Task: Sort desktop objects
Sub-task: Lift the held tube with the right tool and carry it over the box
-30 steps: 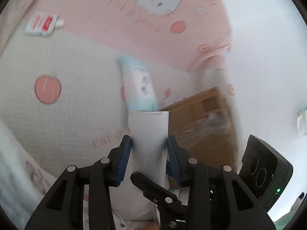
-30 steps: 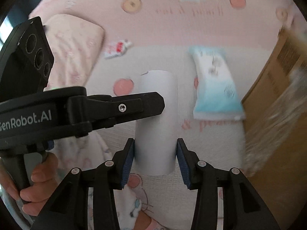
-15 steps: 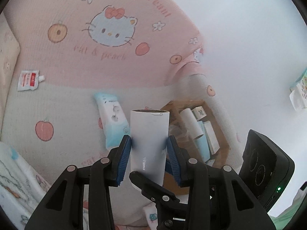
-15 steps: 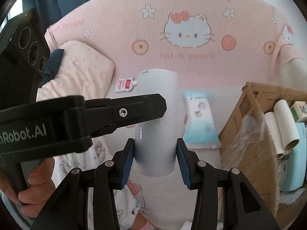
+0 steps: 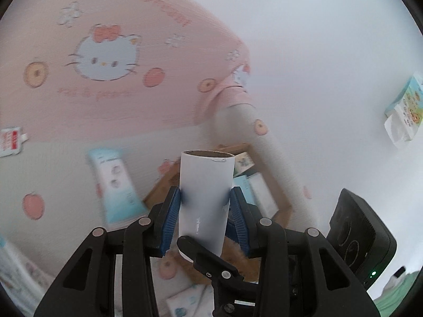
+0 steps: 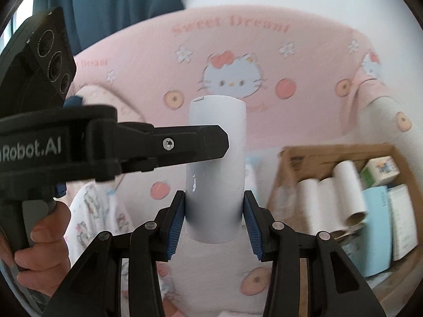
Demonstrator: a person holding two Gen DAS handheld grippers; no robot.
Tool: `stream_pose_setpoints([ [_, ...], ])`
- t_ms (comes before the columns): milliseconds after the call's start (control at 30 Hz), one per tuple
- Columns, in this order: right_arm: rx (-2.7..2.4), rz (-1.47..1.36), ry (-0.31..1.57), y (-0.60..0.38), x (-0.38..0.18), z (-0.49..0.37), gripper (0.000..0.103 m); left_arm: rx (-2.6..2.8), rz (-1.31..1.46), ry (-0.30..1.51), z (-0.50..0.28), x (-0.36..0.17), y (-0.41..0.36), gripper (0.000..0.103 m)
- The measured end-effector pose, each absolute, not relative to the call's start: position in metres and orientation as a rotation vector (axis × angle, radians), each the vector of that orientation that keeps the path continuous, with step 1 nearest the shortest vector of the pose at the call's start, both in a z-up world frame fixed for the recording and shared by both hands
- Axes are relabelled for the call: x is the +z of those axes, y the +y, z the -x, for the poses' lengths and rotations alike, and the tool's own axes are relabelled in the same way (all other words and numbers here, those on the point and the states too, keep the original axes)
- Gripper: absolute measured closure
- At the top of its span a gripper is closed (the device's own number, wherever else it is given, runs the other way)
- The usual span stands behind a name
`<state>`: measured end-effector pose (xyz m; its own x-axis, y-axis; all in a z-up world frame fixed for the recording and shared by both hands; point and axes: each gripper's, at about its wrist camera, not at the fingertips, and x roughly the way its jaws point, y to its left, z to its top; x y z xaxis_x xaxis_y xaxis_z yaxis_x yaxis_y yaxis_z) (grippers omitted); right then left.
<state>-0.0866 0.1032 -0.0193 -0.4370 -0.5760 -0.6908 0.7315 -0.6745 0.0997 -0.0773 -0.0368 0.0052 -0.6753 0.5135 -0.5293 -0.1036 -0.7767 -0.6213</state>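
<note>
- Both grippers clamp the same white paper tube (image 5: 205, 195): the left gripper (image 5: 205, 211) pinches it between its blue pads (image 5: 171, 215), which press into its sides low down.
- Right gripper (image 6: 213, 214) grasps that tube (image 6: 215, 169) too, its blue pads (image 6: 176, 222) touching both sides near the lower end.
- Seen from the right wrist, the left gripper (image 6: 185, 145) comes in from the left and crosses the tube's middle, with a hand (image 6: 39, 237) on its handle.
- The tube stands upright in the air, above the bed and beside the cardboard box (image 6: 290, 163); its brown core shows at the top rim.
- Inside the box lie more white tubes (image 6: 346, 190), a light blue pack (image 6: 375, 224) and a small carton (image 6: 380, 171).
- Left of the box, a pale blue wipes pack (image 5: 115, 187) lies flat on the white blanket (image 5: 53, 174).
- Farther left of the box, at the picture's edge, a small red and white sachet (image 5: 10, 141) rests on the blanket.
- Behind the box rises a pink cat-print cover (image 6: 264, 60); blur softens its lettering.
</note>
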Motion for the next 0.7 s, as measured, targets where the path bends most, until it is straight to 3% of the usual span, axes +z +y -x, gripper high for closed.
stream_pose_setpoints([
  [700, -2.234, -0.995, 0.039, 0.185, 0.001, 0.175, 0.062, 2.338, 1.128, -0.737, 0.169, 0.035, 0.045, 0.061],
])
